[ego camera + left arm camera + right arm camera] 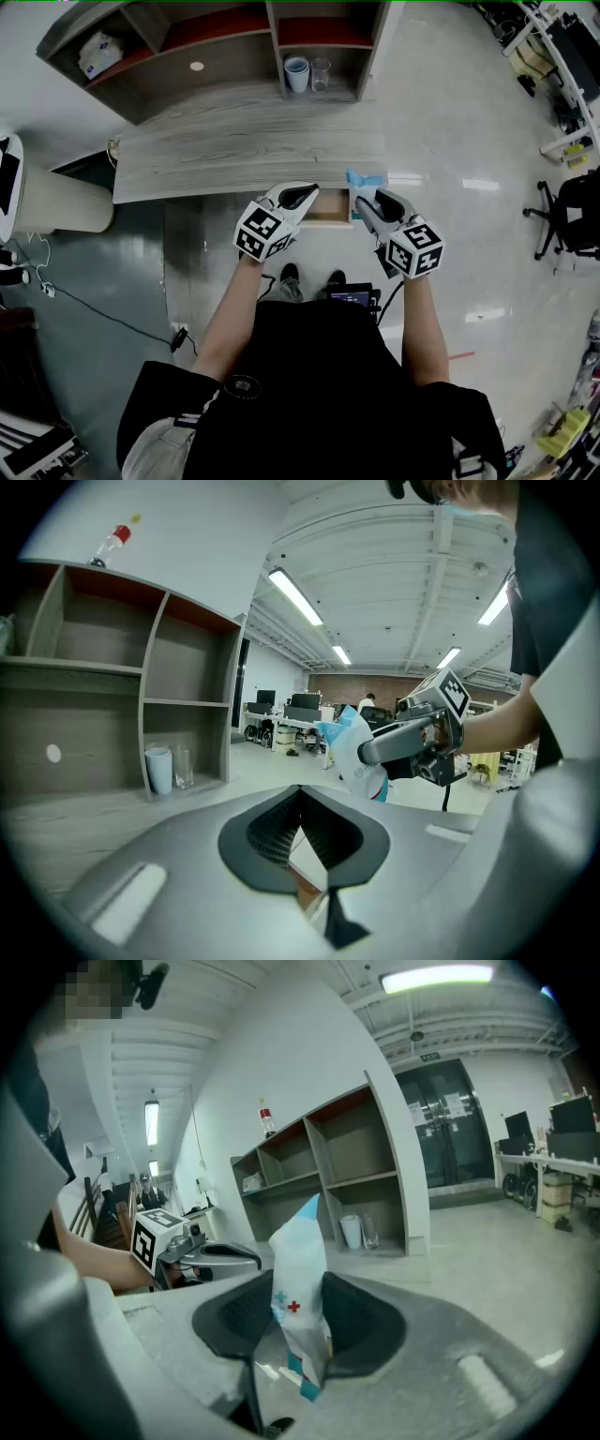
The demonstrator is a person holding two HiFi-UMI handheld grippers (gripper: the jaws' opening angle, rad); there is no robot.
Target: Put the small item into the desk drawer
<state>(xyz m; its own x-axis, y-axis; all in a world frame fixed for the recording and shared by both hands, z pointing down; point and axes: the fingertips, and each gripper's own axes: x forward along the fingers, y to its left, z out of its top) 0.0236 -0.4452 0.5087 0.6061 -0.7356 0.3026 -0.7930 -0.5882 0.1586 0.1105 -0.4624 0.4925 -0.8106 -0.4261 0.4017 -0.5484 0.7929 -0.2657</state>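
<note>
The small item is a light blue and white packet (364,179) with a red cross (298,1305). My right gripper (367,200) is shut on it and holds it upright, over the right end of the open wooden drawer (330,221) at the desk's front edge. In the left gripper view the packet (359,747) sticks up from the right gripper (377,754). My left gripper (309,193) hovers at the drawer's left end with its tips together and nothing held (300,794). From the right gripper view it shows at the left (253,1262). The drawer's inside is mostly hidden.
The grey wooden desk top (244,150) carries a hutch with a white cup (296,73) and a glass (321,73) in one bay and a white pack (100,53) on a left shelf. A person's feet (309,278) stand under the drawer. An office chair (572,216) is far right.
</note>
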